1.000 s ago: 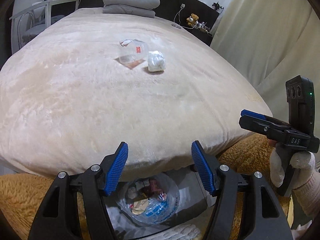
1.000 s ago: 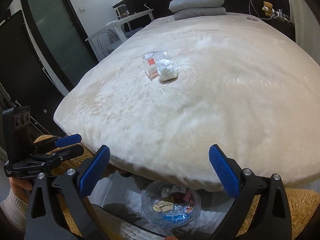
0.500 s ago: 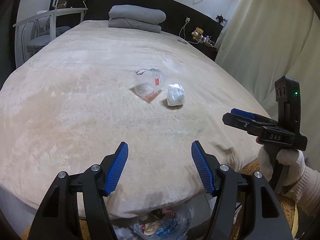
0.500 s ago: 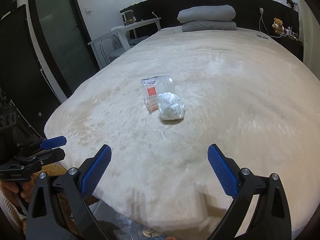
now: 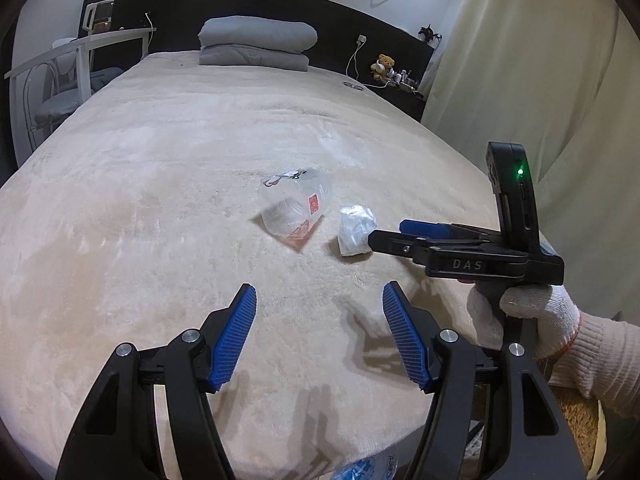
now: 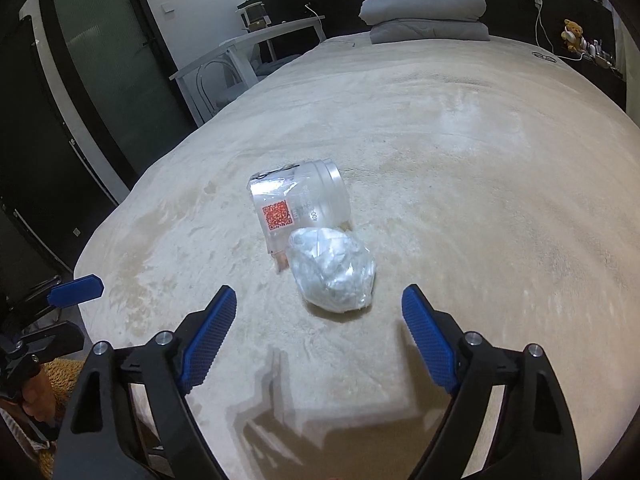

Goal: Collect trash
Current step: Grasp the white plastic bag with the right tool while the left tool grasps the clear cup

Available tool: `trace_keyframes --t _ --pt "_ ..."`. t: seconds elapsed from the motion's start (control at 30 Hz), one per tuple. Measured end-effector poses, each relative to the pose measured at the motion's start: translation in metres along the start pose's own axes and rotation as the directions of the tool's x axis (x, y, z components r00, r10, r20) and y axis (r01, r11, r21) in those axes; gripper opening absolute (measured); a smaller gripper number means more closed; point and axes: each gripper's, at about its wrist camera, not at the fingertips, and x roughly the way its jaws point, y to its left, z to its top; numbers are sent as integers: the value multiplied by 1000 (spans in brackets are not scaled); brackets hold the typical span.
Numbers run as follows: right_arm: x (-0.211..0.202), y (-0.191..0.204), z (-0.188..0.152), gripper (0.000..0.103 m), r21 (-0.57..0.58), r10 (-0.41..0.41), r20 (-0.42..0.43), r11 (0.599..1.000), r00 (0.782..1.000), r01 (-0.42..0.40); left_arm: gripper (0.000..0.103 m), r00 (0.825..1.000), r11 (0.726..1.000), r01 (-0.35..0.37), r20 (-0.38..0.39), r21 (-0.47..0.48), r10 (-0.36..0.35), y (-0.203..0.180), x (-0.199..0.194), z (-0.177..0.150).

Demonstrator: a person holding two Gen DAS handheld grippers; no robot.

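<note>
On a plush cream bed (image 6: pixel 460 168), two pieces of trash lie touching near the middle: a crumpled ball of clear plastic wrap (image 6: pixel 332 274) and, just behind it, a clear plastic cup (image 6: pixel 308 204) tipped on its side, its torn film lid bearing a red QR code. The right gripper (image 6: pixel 318 328) points down at the ball, its blue ribbed fingers (image 6: pixel 208 334) closing with nothing yet between them. The left gripper (image 5: pixel 318 332) hangs nearer the bed's edge, fingers parted and empty. Both items look light; the wad should squash softly, so a pinch across its middle seems best, while the thin, slick cup may buckle or skid and is likely safer taken at its stiffer rim.
</note>
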Motion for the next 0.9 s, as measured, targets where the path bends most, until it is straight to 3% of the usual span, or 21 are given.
trace_keyframes --t 0.07,0.17,0.3,0.37,0.47,0.9 --pt "10 2 4 76 -25 -15 -8 1000 1000 15 73 1000 1000 1 4 4 -1 2 4 6" --pt "24 1 8 75 -40 -17 -27 999 999 16 73 1000 1000 10 3 -8 -10 9 12 15" --pt "31 -4 11 63 -42 -28 -38 999 999 27 75 1000 1000 3 0 -19 -3 17 22 27" --pt "35 -7 13 55 -38 -22 -43 999 999 20 83 1000 1000 -12 -1 -22 12 23 27 32" --pt "38 -9 14 52 -41 -13 -54 999 998 11 85 1000 999 -20 -3 -32 20 29 35 39" --pt "15 -16 21 51 -3 42 -2 999 999 -42 96 1000 1000 29 -8 -8 -29 40 77 65"
